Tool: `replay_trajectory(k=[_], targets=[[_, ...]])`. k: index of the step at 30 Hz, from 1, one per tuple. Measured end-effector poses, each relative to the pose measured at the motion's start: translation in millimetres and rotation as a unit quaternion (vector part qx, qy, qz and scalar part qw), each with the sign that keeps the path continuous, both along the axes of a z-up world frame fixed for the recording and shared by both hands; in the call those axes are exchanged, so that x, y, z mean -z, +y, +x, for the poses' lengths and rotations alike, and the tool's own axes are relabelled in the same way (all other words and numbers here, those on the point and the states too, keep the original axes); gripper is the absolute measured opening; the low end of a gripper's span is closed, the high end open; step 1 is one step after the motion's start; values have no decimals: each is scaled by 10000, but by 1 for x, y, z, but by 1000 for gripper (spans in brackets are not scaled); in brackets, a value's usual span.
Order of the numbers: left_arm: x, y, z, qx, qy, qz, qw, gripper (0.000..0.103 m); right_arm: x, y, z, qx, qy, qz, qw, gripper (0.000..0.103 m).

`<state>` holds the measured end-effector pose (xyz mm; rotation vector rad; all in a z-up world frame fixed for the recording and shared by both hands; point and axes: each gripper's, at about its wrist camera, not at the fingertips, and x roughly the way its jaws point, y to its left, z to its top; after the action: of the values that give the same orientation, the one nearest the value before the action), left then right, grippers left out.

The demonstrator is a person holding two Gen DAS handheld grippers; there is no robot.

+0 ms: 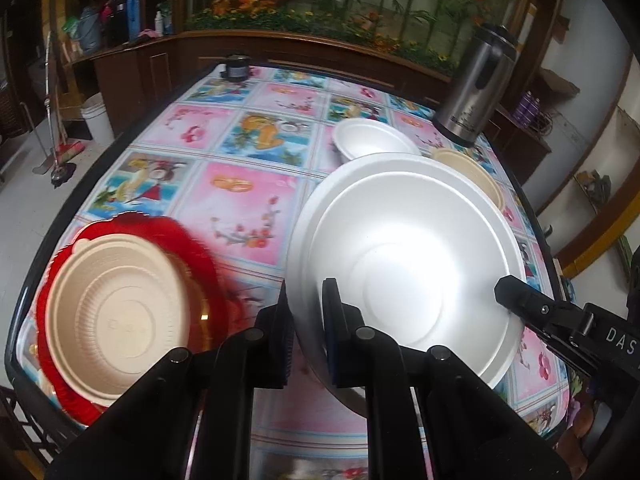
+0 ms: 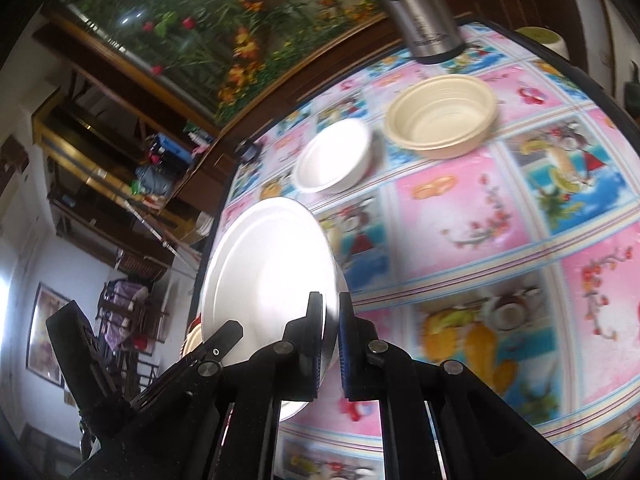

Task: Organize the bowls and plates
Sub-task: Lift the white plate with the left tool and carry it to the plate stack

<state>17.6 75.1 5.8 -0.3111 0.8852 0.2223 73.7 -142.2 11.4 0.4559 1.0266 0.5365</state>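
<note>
Large white bowl (image 1: 404, 256) aloft, tilted, opposite rims pinched by left fingers (image 1: 332, 328) and right fingers (image 2: 314, 332).

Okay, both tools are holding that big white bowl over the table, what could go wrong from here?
1. The large white bowl is held only at its thin rim, by the left tool and the right tool; uneven pulling could crack it or let it slip.
2. It hangs tilted, close above the small white bowl and the beige bowl; swinging low could knock them.
</note>
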Motion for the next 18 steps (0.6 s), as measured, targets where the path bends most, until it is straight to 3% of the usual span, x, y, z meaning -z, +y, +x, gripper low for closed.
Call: replay_trajectory(k=[18], targets=[[-3,88,-62,-949,-145,38,9954,11,-7,108,-29,-1066,-131,27,9942,7]])
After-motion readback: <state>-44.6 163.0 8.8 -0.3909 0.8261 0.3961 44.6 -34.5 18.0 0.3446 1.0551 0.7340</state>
